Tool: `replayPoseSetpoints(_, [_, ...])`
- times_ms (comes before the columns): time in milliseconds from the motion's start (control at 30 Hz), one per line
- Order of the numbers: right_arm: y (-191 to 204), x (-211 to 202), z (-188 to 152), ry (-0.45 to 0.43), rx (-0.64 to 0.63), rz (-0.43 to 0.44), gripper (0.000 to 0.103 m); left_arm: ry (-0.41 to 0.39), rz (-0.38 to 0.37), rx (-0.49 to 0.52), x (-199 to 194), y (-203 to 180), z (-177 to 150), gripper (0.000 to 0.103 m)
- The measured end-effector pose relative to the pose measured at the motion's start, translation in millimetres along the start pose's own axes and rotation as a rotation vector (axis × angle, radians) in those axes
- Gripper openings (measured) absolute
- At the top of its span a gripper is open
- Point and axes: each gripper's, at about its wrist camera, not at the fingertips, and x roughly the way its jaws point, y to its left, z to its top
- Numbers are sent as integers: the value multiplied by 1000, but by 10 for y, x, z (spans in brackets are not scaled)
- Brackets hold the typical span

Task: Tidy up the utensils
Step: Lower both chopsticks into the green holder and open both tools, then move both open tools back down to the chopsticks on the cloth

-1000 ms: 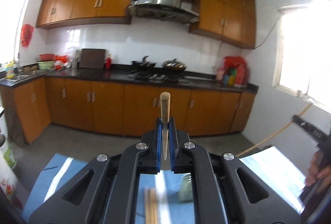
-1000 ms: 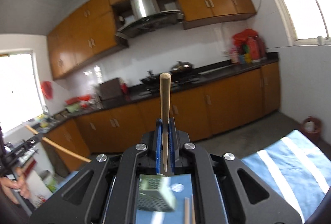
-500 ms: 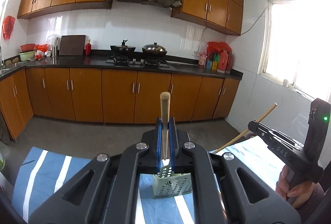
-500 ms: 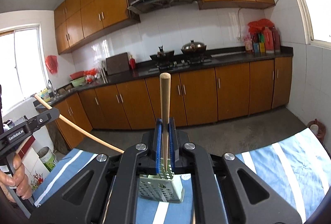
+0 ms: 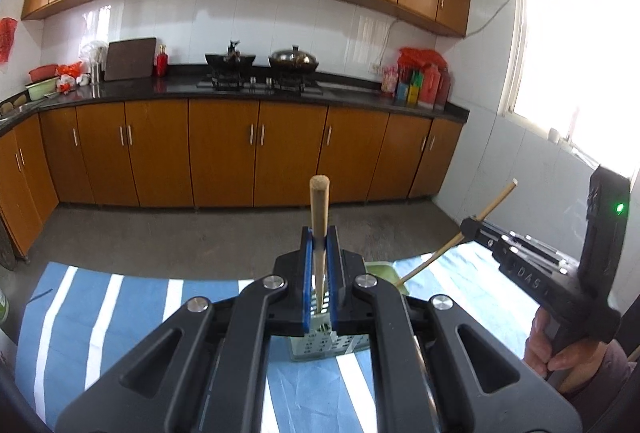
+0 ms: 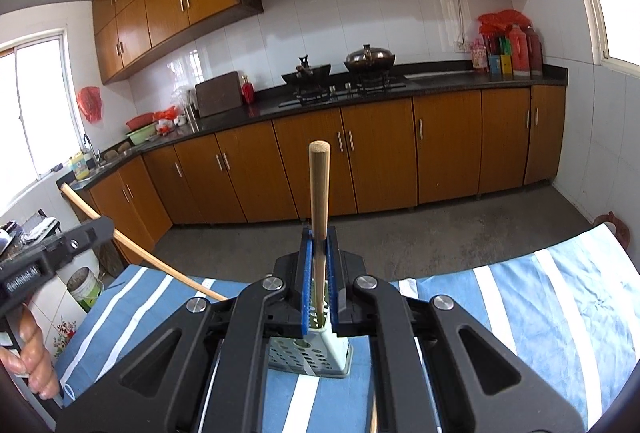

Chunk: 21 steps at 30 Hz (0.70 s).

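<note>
The left gripper (image 5: 319, 265) is clamped on a chopstick (image 5: 319, 217), and the right gripper (image 6: 319, 265) is clamped on a second stick (image 6: 318, 201). Each stick stands between blue pads, its blunt round end up and its thin end pointing down toward the holder (image 6: 310, 357) on the cloth (image 6: 540, 305).

In the left view the right stick's lower end (image 5: 448, 245) slants toward the holder's rim (image 5: 382, 269); whether the tip is already inside I cannot tell. The step looks like dropping both sticks into the holder. To do it well, I judge each stick should be brought closer to upright, with its tip over the open mouth and lowered past the rim before the jaws part. One stick at a time, so the two do not cross.

The sticks are plain pale wood, smooth, round and tapered. The holder is pale green plastic, box-shaped, its walls pierced with rows of holes; it is light and may tip if nudged. The cloth is soft, blue with white stripes, slightly creased.
</note>
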Motion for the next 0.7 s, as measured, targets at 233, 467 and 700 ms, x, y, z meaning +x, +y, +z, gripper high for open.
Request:
replayPoseSetpoints(233, [-26,40,-30,23,8,-10,13,40,3,-21,267,50,-141,13])
replayPoseSetpoints(467, [-37,-85,18,-6,18,-18,27,14,21,-65,181,166,-150,29])
replayPoseSetpoints(700, [-265,-466,-133,-44,61,-43,31,-37,42,-115,-172,341,-234,39])
